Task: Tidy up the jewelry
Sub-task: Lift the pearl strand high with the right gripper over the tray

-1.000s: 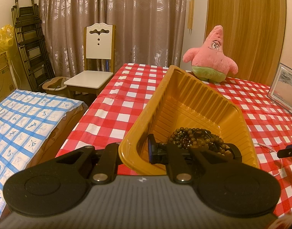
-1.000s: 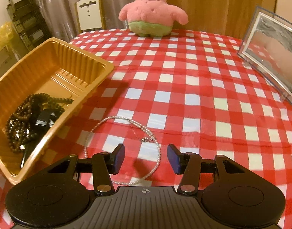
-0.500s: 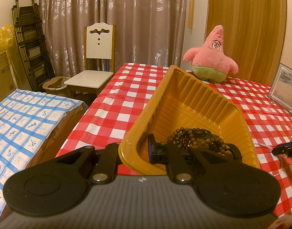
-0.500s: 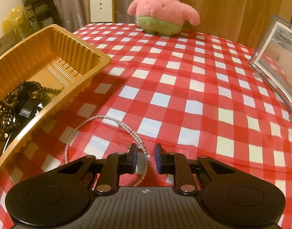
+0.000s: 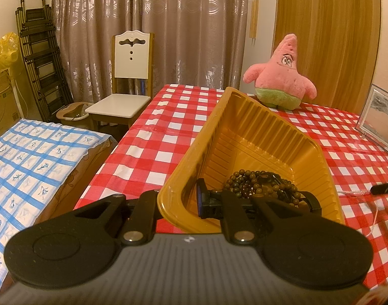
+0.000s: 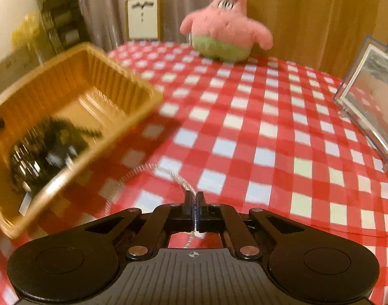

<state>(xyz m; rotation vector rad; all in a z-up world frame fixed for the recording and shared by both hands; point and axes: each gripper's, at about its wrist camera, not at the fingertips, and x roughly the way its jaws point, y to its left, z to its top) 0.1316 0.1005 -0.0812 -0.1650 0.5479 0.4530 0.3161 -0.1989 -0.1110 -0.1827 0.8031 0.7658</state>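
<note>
An orange plastic tray (image 5: pixel 244 137) rests on the red-checked table, and its near wall is pinched in my left gripper (image 5: pixel 178 203), which is shut on it. Brown bead bracelets (image 5: pixel 257 185) lie heaped in the tray's near end, blurred in the right wrist view (image 6: pixel 41 150). To the right of the tray a thin pearl necklace (image 6: pixel 153 167) loops over the cloth. My right gripper (image 6: pixel 194 198) has its jaws closing tight on this strand, pads pressed together with the beads running out between them. Its dark tip (image 5: pixel 384 189) shows at the left wrist view's right edge.
A pink star plush (image 5: pixel 283 76) stands at the table's far side (image 6: pixel 219 25). A clear picture frame (image 6: pixel 371 96) leans at the right edge. Off the table's left are a white chair (image 5: pixel 125 96), a blue-checked bed (image 5: pixel 29 157) and a folded rack (image 5: pixel 41 50).
My right gripper's jaws went from wide apart to shut on the pearl necklace, and its view tipped a little. The left gripper and the tray stayed put.
</note>
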